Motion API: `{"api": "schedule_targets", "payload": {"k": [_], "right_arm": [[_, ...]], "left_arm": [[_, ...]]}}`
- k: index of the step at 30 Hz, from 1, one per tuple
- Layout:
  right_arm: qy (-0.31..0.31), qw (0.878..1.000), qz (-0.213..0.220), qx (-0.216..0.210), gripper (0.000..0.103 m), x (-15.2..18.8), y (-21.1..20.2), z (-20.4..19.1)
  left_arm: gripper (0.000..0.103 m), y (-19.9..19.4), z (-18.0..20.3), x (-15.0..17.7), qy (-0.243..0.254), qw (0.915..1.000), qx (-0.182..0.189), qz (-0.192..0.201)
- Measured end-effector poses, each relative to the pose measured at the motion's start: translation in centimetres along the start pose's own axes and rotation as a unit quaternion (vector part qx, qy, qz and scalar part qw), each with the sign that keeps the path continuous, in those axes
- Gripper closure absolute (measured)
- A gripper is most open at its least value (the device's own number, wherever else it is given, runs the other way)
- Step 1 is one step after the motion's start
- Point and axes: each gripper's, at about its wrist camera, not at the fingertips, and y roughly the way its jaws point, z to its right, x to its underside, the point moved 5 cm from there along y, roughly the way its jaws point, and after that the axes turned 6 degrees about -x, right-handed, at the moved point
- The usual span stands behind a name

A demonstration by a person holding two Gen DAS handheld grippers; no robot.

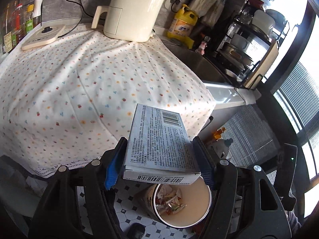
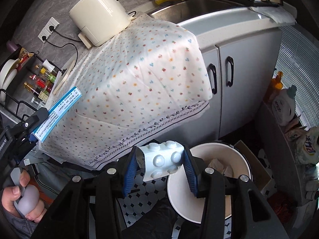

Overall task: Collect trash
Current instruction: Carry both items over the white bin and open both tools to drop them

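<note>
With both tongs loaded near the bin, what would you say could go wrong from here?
1. The medicine box in the left tongs reaches past the white bin rim, so it may drop outside.
2. The blister pack in the right tongs hangs at the rim's edge and might land on the tiled floor.

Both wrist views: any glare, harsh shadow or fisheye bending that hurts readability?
Left wrist view: window at right blown out, box print still sharp, soft sun bands across the cloth. Right wrist view: blister pack evenly lit, cabinet edges bow strongly, corners vignetted black.
</note>
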Motion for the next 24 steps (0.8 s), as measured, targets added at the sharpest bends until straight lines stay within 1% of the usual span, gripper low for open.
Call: {"api": "schedule_targets", "payload": {"k": [5, 9, 11, 12, 13, 17, 24], "right_arm": [[0.027, 1.0, -0.005, 0.009, 0.059, 2.2, 0.2, 2.6], [0.05, 0.999, -0.016, 0.011, 0.057, 3.5, 1.5, 4.6], [0.067, 0.997, -0.022, 0.017, 0.043, 4.4, 2.2, 5.8], [0.076, 0.997, -0.024, 0.019, 0.033, 4.8, 2.4, 6.3], [0.087, 0.996, -0.022, 0.021, 0.032, 5.1, 2.3, 6.8], [0.11, 0.993, -0.009, 0.03, 0.029, 6.1, 1.2, 8.3], [0.15, 0.987, 0.028, 0.044, 0.029, 7.5, -2.6, 10.7]], "left_arm": [[0.036, 0.9, 1.2, 3.1, 0.016, 0.9992, 0.015, -0.034], [0.036, 2.2, 2.1, 5.0, 0.038, 0.9971, 0.023, -0.062], [0.036, 2.8, 2.5, 5.8, 0.049, 0.9955, 0.027, -0.076], [0.036, 3.1, 2.8, 6.2, 0.053, 0.9947, 0.03, -0.083], [0.036, 3.3, 3.1, 6.5, 0.057, 0.9938, 0.034, -0.089], [0.036, 4.2, 4.8, 8.0, 0.078, 0.9888, 0.052, -0.116], [0.036, 5.6, 8.1, 10.4, 0.112, 0.9785, 0.083, -0.152]]}}
